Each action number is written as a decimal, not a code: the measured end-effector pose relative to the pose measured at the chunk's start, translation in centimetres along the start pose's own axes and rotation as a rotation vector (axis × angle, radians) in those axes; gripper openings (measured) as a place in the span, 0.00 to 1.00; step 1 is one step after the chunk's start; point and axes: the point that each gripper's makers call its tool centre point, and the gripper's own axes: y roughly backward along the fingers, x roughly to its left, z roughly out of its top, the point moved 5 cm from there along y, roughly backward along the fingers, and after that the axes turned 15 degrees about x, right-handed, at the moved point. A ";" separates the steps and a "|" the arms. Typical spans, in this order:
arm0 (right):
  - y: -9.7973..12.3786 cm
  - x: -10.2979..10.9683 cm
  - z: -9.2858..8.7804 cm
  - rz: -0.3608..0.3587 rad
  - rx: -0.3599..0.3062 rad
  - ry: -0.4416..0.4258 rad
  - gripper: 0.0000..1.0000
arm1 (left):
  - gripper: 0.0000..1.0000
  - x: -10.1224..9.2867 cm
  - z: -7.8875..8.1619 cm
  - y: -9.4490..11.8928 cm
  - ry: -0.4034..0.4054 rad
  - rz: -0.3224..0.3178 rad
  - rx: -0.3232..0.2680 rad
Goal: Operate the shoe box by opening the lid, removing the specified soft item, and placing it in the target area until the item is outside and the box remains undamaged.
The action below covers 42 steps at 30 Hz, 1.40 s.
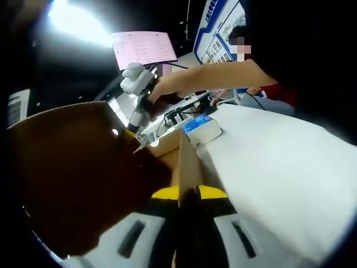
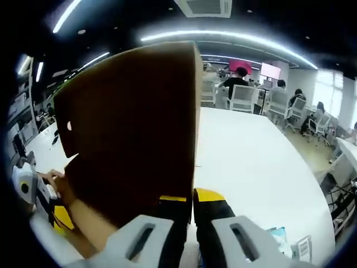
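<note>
Shoe-box cardboard [image 1: 78, 167] rises right in front of both my cameras: a plain brown, matte lid panel with a small round hole, standing up from the white table [image 1: 279, 167].

In the left gripper view my left gripper [image 1: 189, 195] is clenched on the thin cardboard edge, its yellow-tipped jaws pressed on either side. Across the panel the right gripper [image 1: 136, 89], grey and white, meets the far edge at the top. A small blue and white carton [image 1: 202, 127] lies on the table just past the box.

In the right gripper view my right gripper [image 2: 192, 202] pinches the lid's [image 2: 134, 128] edge too. The tabletop [image 2: 256, 162] is smooth and wide. Behind it I see an office with white chairs [image 2: 245, 97], seated people and long ceiling light strips [image 2: 223, 38].
</note>
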 end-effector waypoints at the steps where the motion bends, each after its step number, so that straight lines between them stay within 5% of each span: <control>1: 0.0 0.0 0.0 0.000 -0.001 0.001 0.00 | 0.09 0.0 0.0 0.0 0.000 0.000 0.000; 42: 0.4 0.6 -1.6 -0.001 -0.055 0.032 0.00 | 0.09 0.0 0.0 -0.1 -0.013 0.003 -0.001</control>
